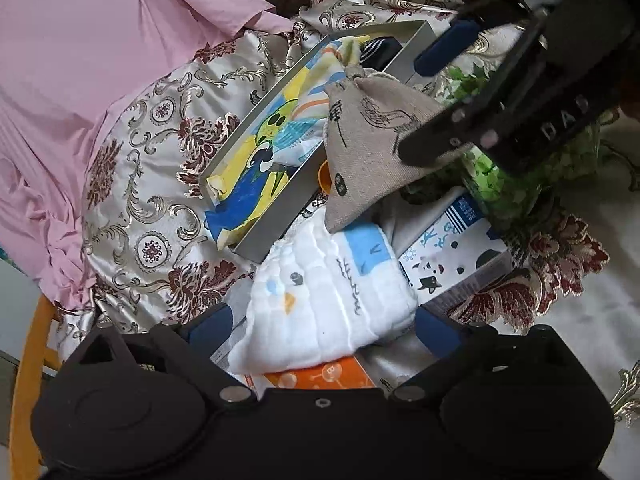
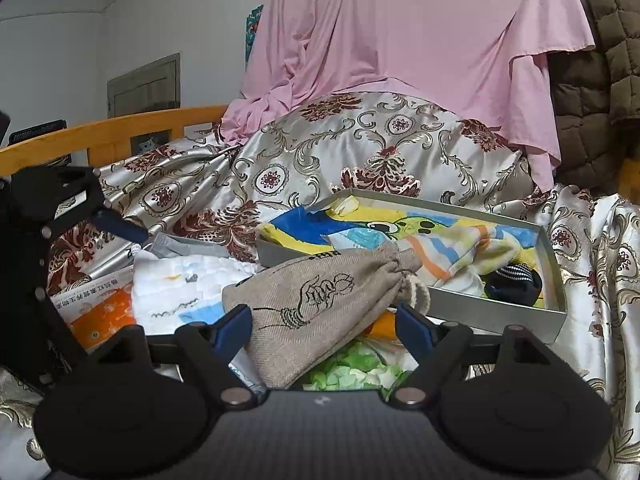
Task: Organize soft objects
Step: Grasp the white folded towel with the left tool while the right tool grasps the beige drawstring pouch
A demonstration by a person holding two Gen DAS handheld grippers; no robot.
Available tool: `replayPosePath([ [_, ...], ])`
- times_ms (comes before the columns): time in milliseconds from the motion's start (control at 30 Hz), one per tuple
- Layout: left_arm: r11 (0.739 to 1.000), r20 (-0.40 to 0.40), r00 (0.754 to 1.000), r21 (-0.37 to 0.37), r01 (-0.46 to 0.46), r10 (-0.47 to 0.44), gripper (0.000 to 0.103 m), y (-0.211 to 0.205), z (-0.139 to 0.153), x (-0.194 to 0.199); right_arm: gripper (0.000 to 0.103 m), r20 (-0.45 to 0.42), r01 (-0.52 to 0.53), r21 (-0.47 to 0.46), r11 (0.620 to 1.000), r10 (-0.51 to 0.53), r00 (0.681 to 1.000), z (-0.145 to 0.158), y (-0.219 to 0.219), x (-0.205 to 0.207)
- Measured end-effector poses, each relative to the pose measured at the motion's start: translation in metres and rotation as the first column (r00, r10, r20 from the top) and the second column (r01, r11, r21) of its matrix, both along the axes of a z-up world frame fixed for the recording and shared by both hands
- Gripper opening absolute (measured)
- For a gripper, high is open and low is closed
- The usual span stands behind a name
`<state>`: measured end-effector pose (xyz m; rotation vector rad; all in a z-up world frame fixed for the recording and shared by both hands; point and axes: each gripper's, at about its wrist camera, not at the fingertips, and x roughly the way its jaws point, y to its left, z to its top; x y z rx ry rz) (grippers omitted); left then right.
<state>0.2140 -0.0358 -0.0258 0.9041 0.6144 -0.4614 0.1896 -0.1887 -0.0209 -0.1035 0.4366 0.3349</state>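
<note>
A grey linen drawstring pouch (image 2: 320,300) with a black drawing lies between the wide-open fingers of my right gripper (image 2: 324,324); it shows in the left wrist view (image 1: 368,136) beside the grey tray (image 1: 272,224). The tray (image 2: 520,312) holds a colourful cartoon cloth (image 1: 264,140) and a dark striped sock (image 2: 516,280). A folded white muslin cloth (image 1: 332,296) lies between the open fingers of my left gripper (image 1: 324,324). I cannot tell whether either gripper touches its item.
A patterned satin cover (image 1: 152,200) drapes the bed, with pink fabric (image 2: 400,40) and a brown quilted coat (image 2: 592,80) behind. An orange box (image 1: 320,376), a white printed box (image 1: 452,256) and a green-leaf tissue pack (image 2: 348,372) lie under the soft items. A wooden rail (image 2: 120,128) runs at left.
</note>
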Motion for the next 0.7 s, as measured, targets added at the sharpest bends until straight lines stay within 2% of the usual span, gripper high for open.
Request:
replayPosePath([
  [233, 1.000, -0.016, 1.000, -0.008, 0.010, -0.010, 0.090, -0.003, 0.006, 0.006, 0.070, -0.018, -0.017, -0.005, 1.000, 0.017, 1.000, -0.002, 0.003, 0.000],
  [400, 1.000, -0.038, 0.999, -0.020, 0.010, -0.011, 0.081, -0.005, 0.008, 0.007, 0.062, -0.029, -0.026, -0.013, 1.000, 0.026, 0.999, -0.003, 0.005, 0.001],
  [533, 1.000, -0.044, 0.999, -0.013, 0.021, -0.022, 0.073, -0.008, 0.007, 0.007, 0.060, -0.032, -0.026, -0.018, 1.000, 0.025, 0.999, -0.004, 0.006, 0.000],
  [700, 1.000, -0.058, 0.998, -0.011, 0.019, -0.020, 0.055, -0.011, 0.007, 0.008, 0.059, -0.034, -0.028, -0.026, 0.999, 0.027, 0.999, -0.003, 0.007, 0.000],
])
